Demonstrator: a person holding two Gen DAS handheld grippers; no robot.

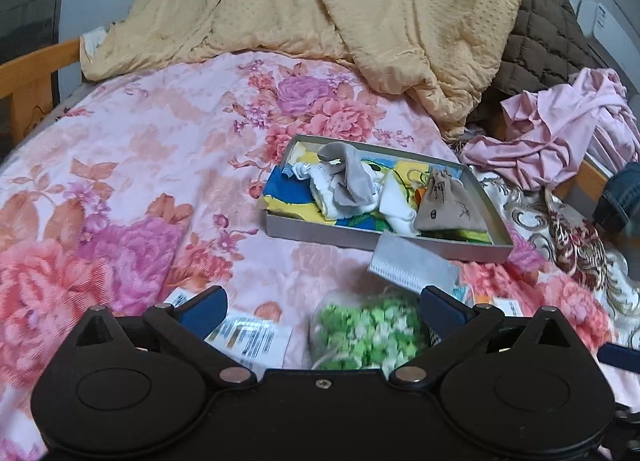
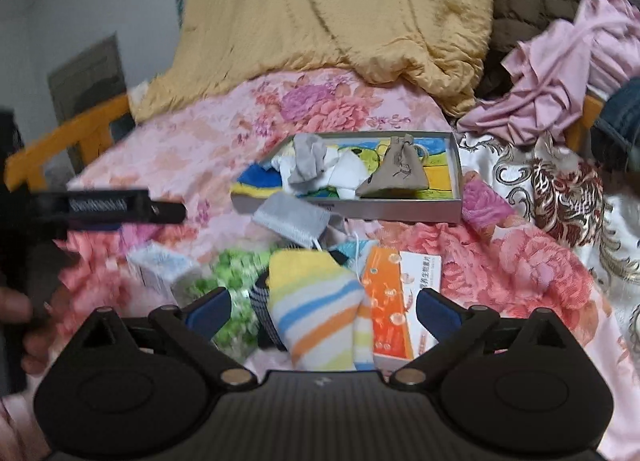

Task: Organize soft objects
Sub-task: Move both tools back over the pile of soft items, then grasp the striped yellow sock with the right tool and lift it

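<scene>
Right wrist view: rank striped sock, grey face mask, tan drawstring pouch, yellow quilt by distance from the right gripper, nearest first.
1. Striped sock: between the open jaws of the right gripper.
2. Grey face mask: just ahead, before the tray.
3. Tan drawstring pouch: inside the tray, right part.
4. Yellow quilt: heaped at the back.

Landmark: shallow grey rectangular cardboard box (image 1: pixel 384 239). Floral pink bedsheet (image 1: pixel 132 165) left of it lies bare, passable. Near side obstructed by grey folded face mask (image 1: pixel 408 263) and green-white pellet bag (image 1: pixel 368 329). Rumpled yellow quilt (image 1: pixel 320 13) blocks beyond.

open tool (image 2: pixel 322 315), striped sock (image 2: pixel 316 313), tray (image 2: pixel 360 208)
</scene>
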